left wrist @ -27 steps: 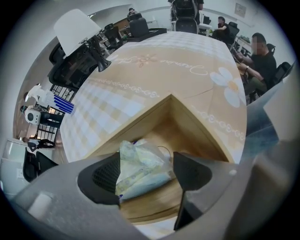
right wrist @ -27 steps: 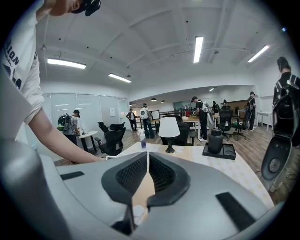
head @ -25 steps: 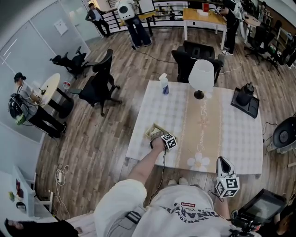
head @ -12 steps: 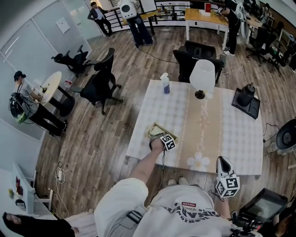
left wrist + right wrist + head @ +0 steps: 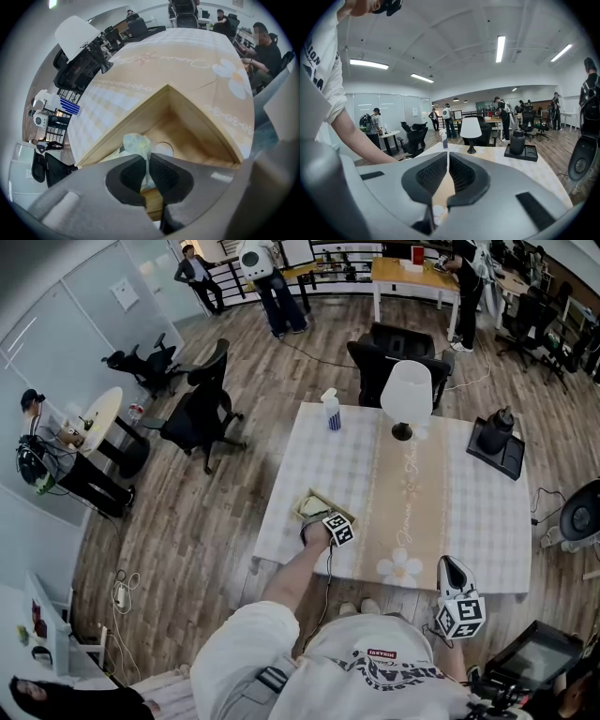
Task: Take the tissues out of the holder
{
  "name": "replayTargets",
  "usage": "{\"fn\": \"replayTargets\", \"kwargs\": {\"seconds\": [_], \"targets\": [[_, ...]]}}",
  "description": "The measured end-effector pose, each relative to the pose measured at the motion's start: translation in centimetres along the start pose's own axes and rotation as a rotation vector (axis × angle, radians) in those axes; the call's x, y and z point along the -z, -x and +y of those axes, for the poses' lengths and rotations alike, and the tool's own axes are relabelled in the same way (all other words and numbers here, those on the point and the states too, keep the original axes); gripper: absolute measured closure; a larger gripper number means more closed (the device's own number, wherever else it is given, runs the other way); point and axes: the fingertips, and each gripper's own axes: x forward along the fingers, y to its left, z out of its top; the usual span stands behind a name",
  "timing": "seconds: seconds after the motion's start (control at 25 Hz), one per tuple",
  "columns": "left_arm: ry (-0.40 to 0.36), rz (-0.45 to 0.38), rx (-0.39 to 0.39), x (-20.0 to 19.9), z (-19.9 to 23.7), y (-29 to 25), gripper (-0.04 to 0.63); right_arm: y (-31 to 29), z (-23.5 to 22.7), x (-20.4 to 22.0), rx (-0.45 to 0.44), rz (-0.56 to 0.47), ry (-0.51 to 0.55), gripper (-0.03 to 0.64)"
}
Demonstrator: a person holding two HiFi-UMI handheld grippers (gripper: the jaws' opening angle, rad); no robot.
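A shallow wooden tissue holder (image 5: 312, 504) lies near the left front edge of the table (image 5: 487, 531). In the left gripper view its inner wall (image 5: 201, 126) fills the middle, and a crumpled pale tissue (image 5: 137, 142) sticks up from it. My left gripper (image 5: 146, 165) points steeply down into the holder and is shut on that tissue, which is pinched between the pads. From the head view the left gripper (image 5: 325, 524) hovers over the holder's near end. My right gripper (image 5: 447, 169) is shut with nothing in it, held off the table's front right corner (image 5: 451, 567).
A white lamp (image 5: 407, 395) and a spray bottle (image 5: 330, 411) stand at the table's far side. A black kettle on a tray (image 5: 496, 434) sits far right. A beige runner with a daisy (image 5: 401, 567) crosses the middle. Black office chairs (image 5: 202, 413) stand beyond the left edge.
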Motion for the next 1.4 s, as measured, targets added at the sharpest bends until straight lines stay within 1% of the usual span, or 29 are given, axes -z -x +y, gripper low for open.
{"fn": "replayTargets", "kwargs": {"seconds": [0.24, 0.4, 0.52, 0.6, 0.8, 0.88, 1.04, 1.4], "targets": [[-0.010, 0.002, -0.025, 0.0, 0.1, 0.1, 0.574, 0.0, 0.2, 0.2, -0.004, 0.001, 0.002, 0.606], [0.016, -0.011, -0.091, -0.4, 1.5, 1.8, 0.574, 0.0, 0.0, -0.1, -0.006, -0.001, -0.001, 0.606], [-0.015, -0.022, -0.141, -0.4, 2.1, 2.9, 0.574, -0.2, 0.0, 0.0, -0.009, -0.004, -0.002, 0.606], [-0.021, -0.028, -0.160, -0.2, 2.3, 3.4, 0.574, -0.3, 0.1, 0.1, -0.015, -0.005, -0.002, 0.606], [0.002, -0.055, -0.193, -0.2, 3.4, 5.8, 0.574, -0.5, 0.4, 0.0, -0.031, -0.006, 0.002, 0.606], [-0.005, -0.070, -0.208, -0.6, 3.9, 7.2, 0.574, -0.6, 0.5, -0.2, -0.039, -0.009, 0.005, 0.606], [-0.003, -0.128, -0.255, -1.6, 5.7, 11.0, 0.574, -0.9, 1.1, -0.5, -0.056, -0.016, 0.003, 0.606], [-0.045, -0.223, -0.362, -3.9, 10.1, 22.4, 0.574, -1.4, 2.2, -1.1, -0.100, -0.031, -0.007, 0.606]]}}
